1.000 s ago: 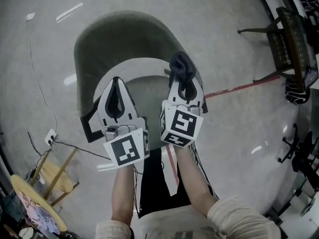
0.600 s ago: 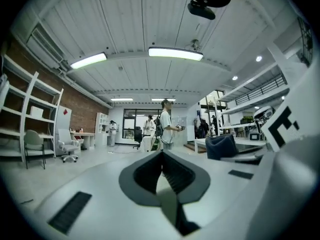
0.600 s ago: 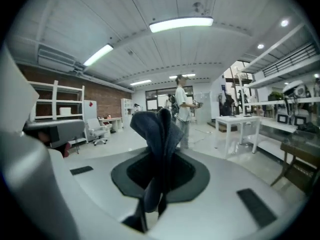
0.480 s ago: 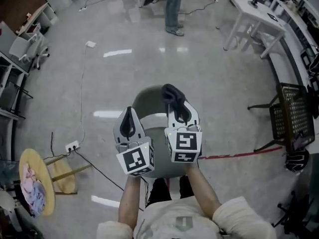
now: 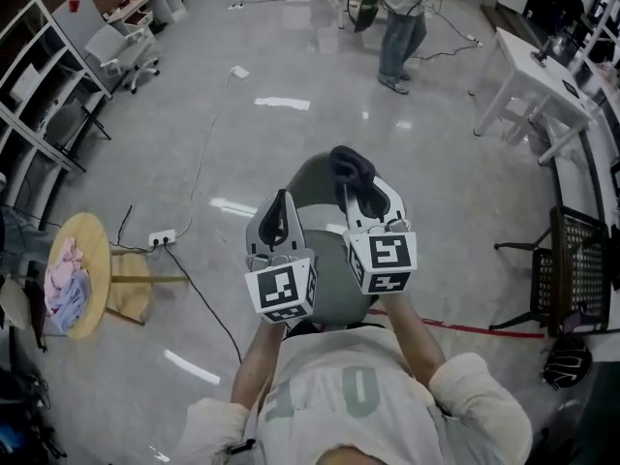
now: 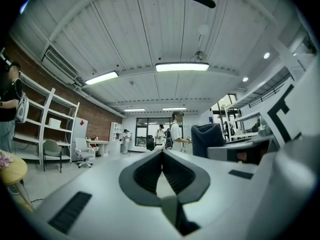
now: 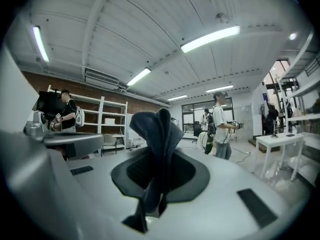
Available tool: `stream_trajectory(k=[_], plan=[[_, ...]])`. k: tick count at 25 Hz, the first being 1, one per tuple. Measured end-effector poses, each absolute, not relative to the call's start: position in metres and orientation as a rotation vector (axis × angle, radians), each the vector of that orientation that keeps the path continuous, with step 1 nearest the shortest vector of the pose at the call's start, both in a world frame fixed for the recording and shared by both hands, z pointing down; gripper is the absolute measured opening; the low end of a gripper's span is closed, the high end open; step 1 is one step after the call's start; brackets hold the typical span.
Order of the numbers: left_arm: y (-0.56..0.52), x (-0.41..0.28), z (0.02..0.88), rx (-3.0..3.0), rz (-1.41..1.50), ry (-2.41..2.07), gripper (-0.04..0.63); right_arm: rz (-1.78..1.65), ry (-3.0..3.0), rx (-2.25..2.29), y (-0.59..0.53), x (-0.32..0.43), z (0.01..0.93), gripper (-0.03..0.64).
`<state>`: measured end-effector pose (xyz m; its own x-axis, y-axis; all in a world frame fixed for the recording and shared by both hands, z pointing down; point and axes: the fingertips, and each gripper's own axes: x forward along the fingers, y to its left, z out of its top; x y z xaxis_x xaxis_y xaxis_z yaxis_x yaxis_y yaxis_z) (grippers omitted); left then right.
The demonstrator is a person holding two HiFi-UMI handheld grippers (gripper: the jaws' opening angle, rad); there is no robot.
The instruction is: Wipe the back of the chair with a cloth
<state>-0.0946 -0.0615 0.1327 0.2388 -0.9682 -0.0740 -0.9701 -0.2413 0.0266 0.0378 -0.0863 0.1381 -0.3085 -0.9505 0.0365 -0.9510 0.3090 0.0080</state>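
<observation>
In the head view the grey-green chair (image 5: 312, 176) stands on the floor straight below my raised grippers, which hide most of it. My right gripper (image 5: 355, 178) is shut on a dark blue cloth (image 5: 350, 162), and the cloth bunches above the jaws (image 7: 159, 130). The left gripper (image 5: 280, 200) is beside it to the left, shut with nothing between its jaws (image 6: 161, 156). Both gripper views look level into the room and show no chair. The cloth (image 6: 206, 138) also shows at the right of the left gripper view.
A round wooden stool (image 5: 76, 277) with a pink cloth stands at the left, near a power strip (image 5: 161, 236) and cable. A white table (image 5: 536, 71) and a black mesh chair (image 5: 579, 260) are at the right. A person (image 5: 399, 25) stands ahead. Shelving (image 5: 46, 95) lines the left wall.
Both grippers have risen away from the chair, which now looks smaller and farther below. The head view has lifted and takes in more of the room. The cloth stays in the right gripper.
</observation>
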Motion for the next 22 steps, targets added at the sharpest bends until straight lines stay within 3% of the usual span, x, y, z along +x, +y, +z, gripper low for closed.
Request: stream_trajectory(k=[22], plan=[[-0.005,-0.080,0.153,-2.353,0.136,2.068,0.015,0.021,-2.656,1.570,-0.034,0.042,0.159,0.057]])
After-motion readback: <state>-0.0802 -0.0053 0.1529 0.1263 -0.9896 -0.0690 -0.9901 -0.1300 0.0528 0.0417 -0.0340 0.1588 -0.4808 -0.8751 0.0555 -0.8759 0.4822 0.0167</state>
